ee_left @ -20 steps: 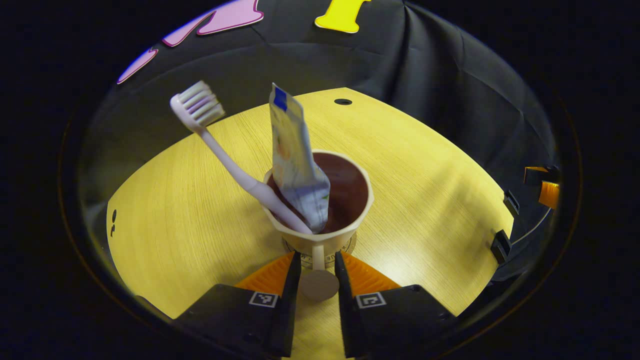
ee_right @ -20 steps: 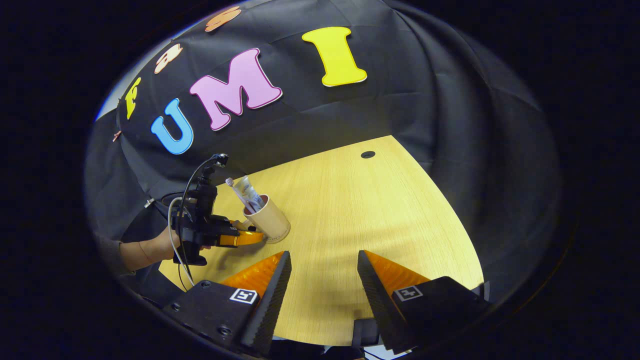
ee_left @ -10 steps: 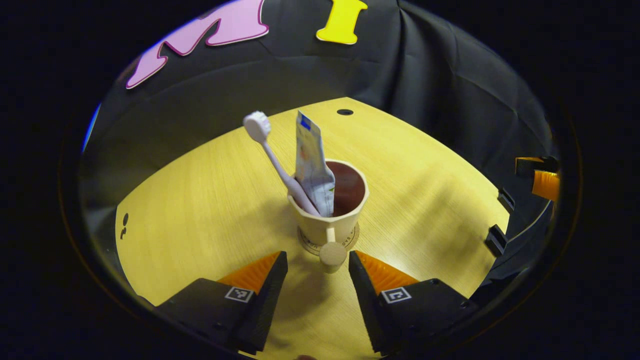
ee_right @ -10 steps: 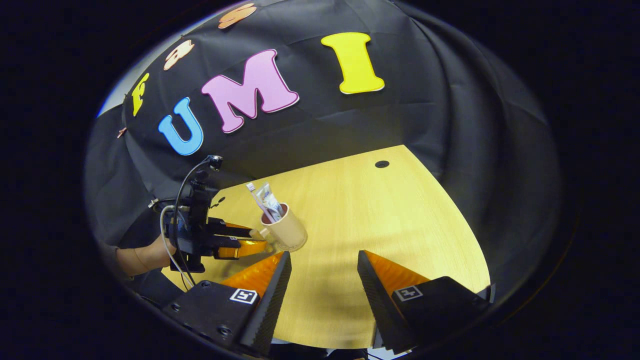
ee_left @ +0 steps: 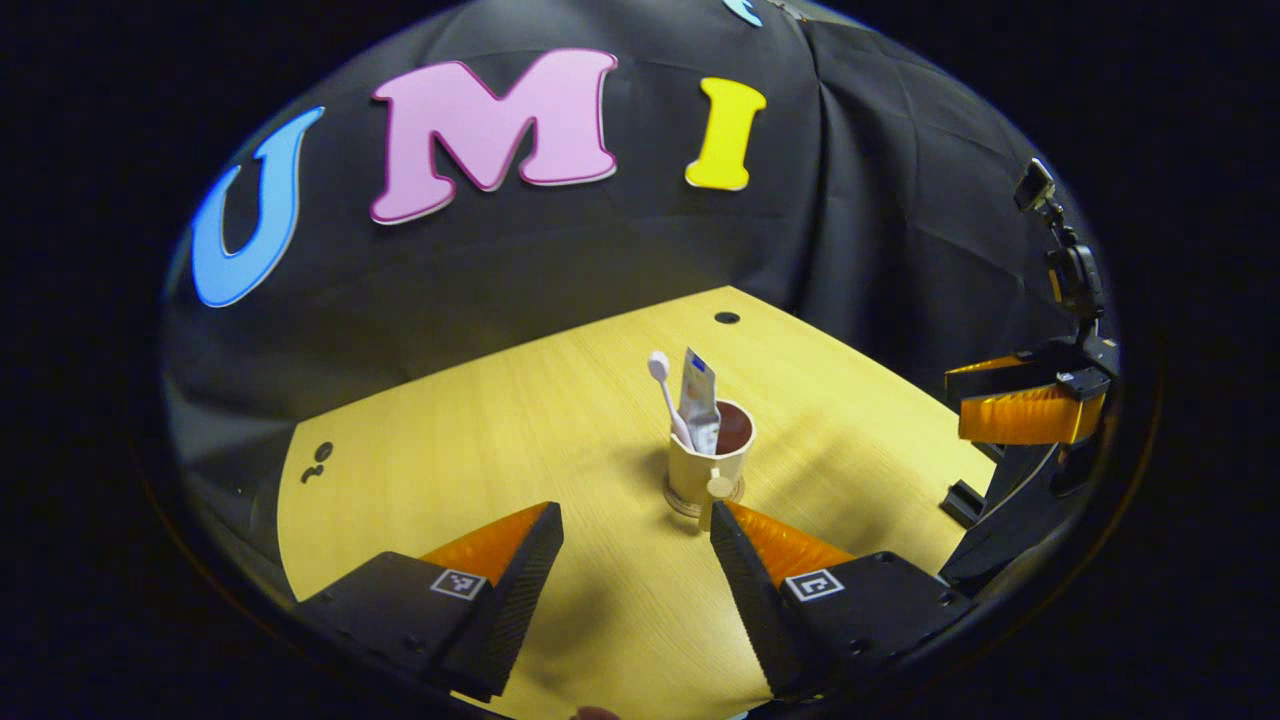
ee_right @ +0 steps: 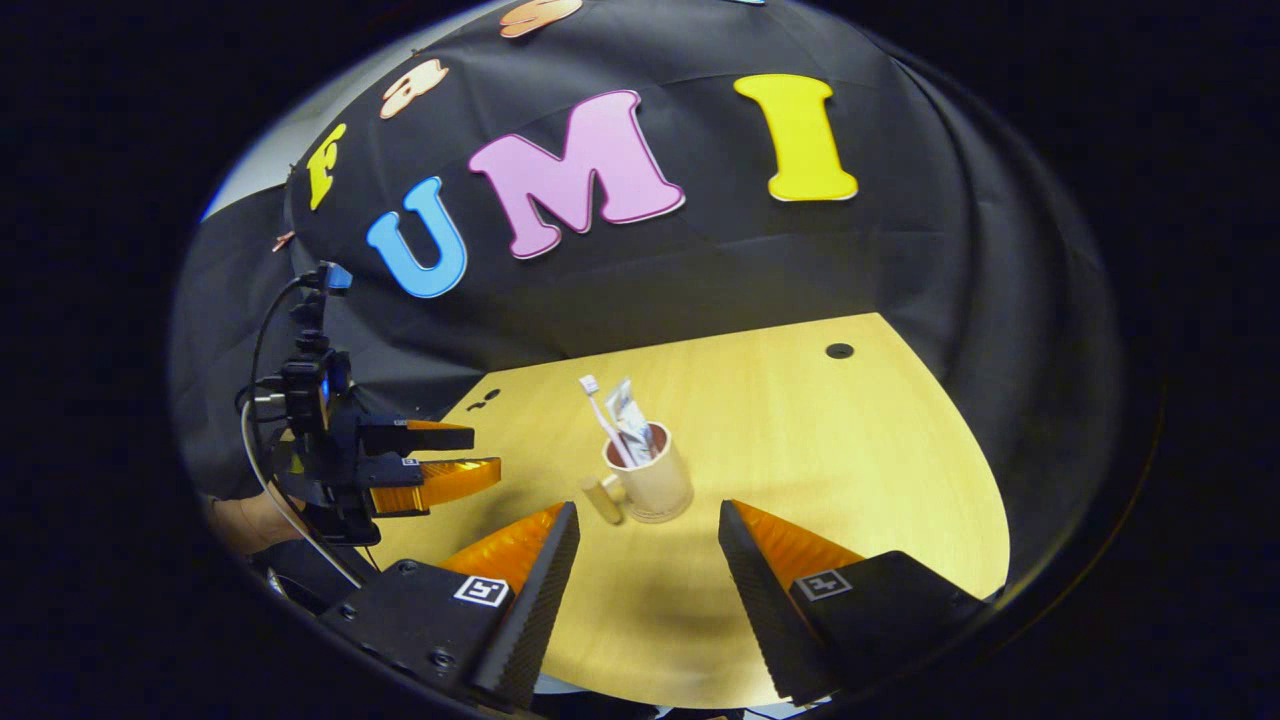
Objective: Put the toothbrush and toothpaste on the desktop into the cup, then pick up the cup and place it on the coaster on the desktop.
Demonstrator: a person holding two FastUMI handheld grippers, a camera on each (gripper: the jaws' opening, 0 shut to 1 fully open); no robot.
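**On the coaster: cup holding brush and paste, both claws standing off**

On the worktop (ee_left: 420,470) the cup (ee_left: 708,462) stands upright on the round coaster (ee_left: 680,503), whose edge peeks out under its base. The toothbrush (ee_left: 666,395) and the toothpaste tube (ee_left: 698,402) both stand in the cup, long axes upward and leaning away from the handle side, the brush head uppermost. That is the arrangement the task asks for.

Measured from the cup, the left claw (ee_left: 632,525) lies just short of the handle (ee_left: 718,487), which sticks out straight toward it; its fingers are spread wide with nothing between them and touch nothing. In the right gripper view the cup (ee_right: 655,480) sits ahead of the right claw (ee_right: 645,525), slightly off its centre line, with the handle (ee_right: 604,499) pointing off toward the left claw (ee_right: 455,455). The right claw's fingers are likewise parted and hold nothing.

As a judgement, the left claw is nearer the cup and lined up with the handle, so any further handling would suit that side.
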